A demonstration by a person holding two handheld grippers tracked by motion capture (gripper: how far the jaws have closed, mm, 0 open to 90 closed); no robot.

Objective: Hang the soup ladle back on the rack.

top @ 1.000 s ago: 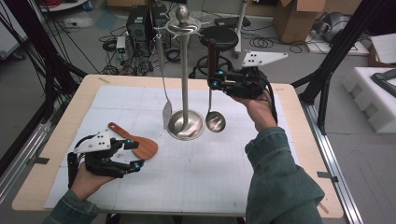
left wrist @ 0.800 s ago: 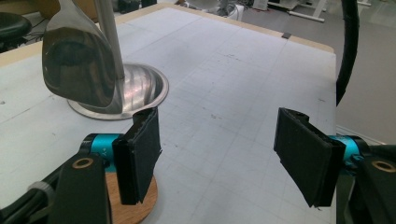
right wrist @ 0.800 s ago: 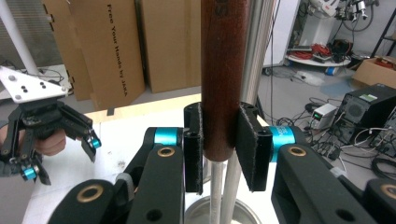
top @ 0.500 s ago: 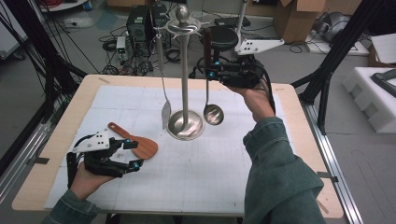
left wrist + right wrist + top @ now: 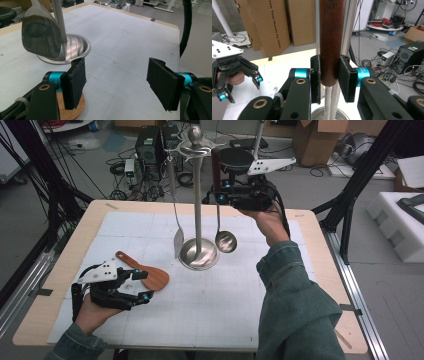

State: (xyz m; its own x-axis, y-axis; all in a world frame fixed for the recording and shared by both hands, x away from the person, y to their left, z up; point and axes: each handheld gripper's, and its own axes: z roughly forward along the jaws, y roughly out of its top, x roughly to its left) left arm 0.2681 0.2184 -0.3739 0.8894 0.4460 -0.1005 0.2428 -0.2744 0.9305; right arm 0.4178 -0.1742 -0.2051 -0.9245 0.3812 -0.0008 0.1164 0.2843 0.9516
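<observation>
We are seeing the right tool [image 5: 218,198] clamping the ladle [image 5: 225,241] handle beside the stand [image 5: 198,220], likely for hanging; the left tool [image 5: 145,285] is resting wide on the counter [image 5: 300,220] by the spatula [image 5: 150,275].

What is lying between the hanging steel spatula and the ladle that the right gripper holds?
In the high view, the stand's upright pole and its round base lie between the spatula and the ladle held by the right gripper.
</observation>
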